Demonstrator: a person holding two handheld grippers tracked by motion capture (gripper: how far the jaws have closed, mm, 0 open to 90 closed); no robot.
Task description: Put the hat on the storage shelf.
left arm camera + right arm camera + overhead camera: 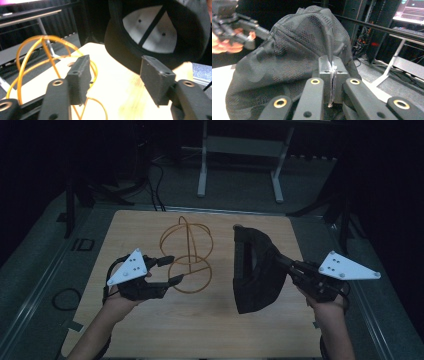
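Note:
A black cap (255,270) hangs upright above the right half of the wooden table (200,330), its white-lined inside (150,32) turned toward my left gripper. My right gripper (284,265) is shut on the cap's fabric (294,55), with the cloth pinched between the pads (332,85). An orange wire frame (187,255) of hoops stands on the table left of the cap. My left gripper (176,269) sits by the frame's lower hoop and is open. Nothing lies between its jaws (116,80); the wire (50,42) runs behind its left pad.
A white-legged desk frame (240,165) stands on the floor beyond the table. A cable loop (67,297) lies on the floor at the left. Dark stands flank the table's far corners. The other hand's gripper (232,22) appears blurred beyond the cap.

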